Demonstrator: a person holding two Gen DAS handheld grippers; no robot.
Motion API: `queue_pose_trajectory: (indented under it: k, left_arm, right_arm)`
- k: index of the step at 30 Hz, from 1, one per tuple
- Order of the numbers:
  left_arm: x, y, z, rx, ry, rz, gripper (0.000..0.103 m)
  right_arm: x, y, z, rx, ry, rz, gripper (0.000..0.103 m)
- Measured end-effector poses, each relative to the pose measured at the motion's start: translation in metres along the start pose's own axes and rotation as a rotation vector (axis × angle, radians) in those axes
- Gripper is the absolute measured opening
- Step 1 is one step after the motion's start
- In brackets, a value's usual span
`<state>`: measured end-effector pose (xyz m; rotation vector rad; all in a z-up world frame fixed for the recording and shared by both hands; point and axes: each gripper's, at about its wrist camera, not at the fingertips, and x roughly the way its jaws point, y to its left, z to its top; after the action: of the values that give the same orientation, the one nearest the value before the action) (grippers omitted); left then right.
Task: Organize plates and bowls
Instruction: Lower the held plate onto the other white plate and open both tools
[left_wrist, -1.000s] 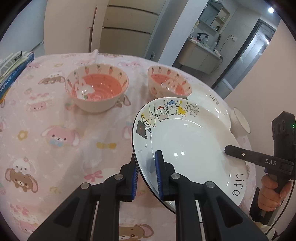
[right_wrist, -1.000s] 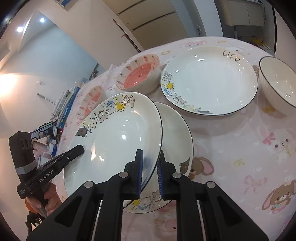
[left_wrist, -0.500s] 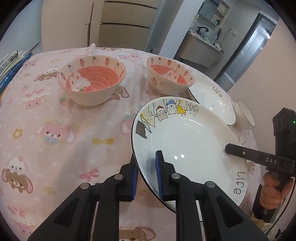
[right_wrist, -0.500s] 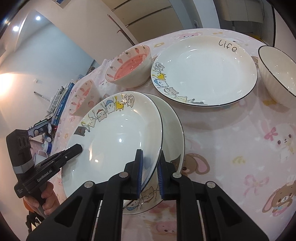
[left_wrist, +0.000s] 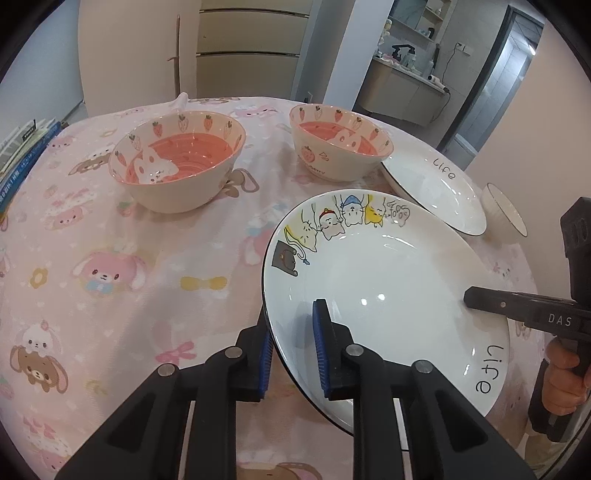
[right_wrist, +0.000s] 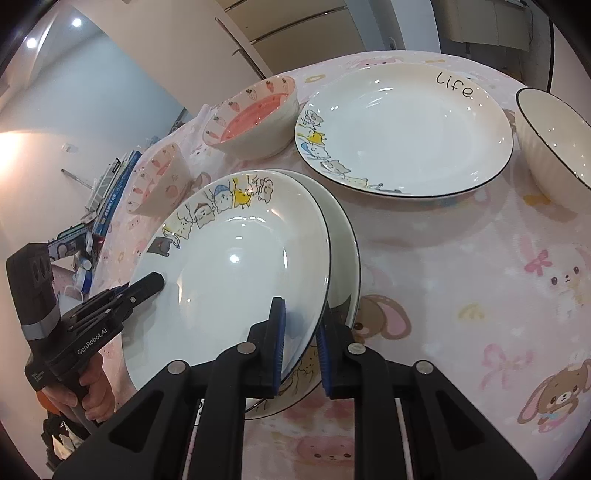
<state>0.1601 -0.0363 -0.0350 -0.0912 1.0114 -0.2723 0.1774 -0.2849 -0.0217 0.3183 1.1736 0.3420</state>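
Observation:
A white plate with cartoon cats (left_wrist: 388, 280) (right_wrist: 236, 258) is gripped at opposite rims by both grippers. My left gripper (left_wrist: 291, 310) has the near-left rim between its blue pads; its jaws are opening, though the pads still touch the rim. My right gripper (right_wrist: 301, 306) is shut on the other rim. Each gripper's tip shows in the other's view: the right gripper (left_wrist: 472, 295) and the left gripper (right_wrist: 147, 284). The held plate lies over a matching plate (right_wrist: 345, 258), mostly covering it. A third plate marked "life" (right_wrist: 406, 129) lies farther back.
Two pink strawberry bowls (left_wrist: 177, 162) (left_wrist: 340, 147) stand at the back of the pink cartoon tablecloth (left_wrist: 129, 277). A white bowl with a dark rim (right_wrist: 554, 140) stands beside the third plate. Books (left_wrist: 22, 155) lie at the far left edge.
The held plate has come down and slid further over the plate beneath it. The left gripper's pads stand slightly wider apart on the rim.

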Motion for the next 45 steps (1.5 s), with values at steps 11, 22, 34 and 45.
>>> queue_pose_trajectory:
  k: [11, 22, 34, 45]
  left_arm:
    - [0.003, -0.014, -0.008, 0.078, -0.032, 0.088, 0.026]
    - [0.003, -0.031, -0.018, 0.157, -0.068, 0.188, 0.026]
    - [0.005, -0.043, -0.022, 0.23, -0.112, 0.284, 0.026]
    - [0.007, -0.053, -0.027, 0.284, -0.14, 0.355, 0.026]
  right_arm:
    - [-0.004, 0.013, -0.007, -0.095, -0.046, -0.098, 0.018]
    - [-0.018, 0.023, -0.016, -0.196, -0.098, -0.199, 0.02]
    - [-0.019, 0.033, -0.023, -0.236, -0.12, -0.266, 0.021]
    - [-0.021, 0.037, -0.03, -0.25, -0.118, -0.296, 0.023]
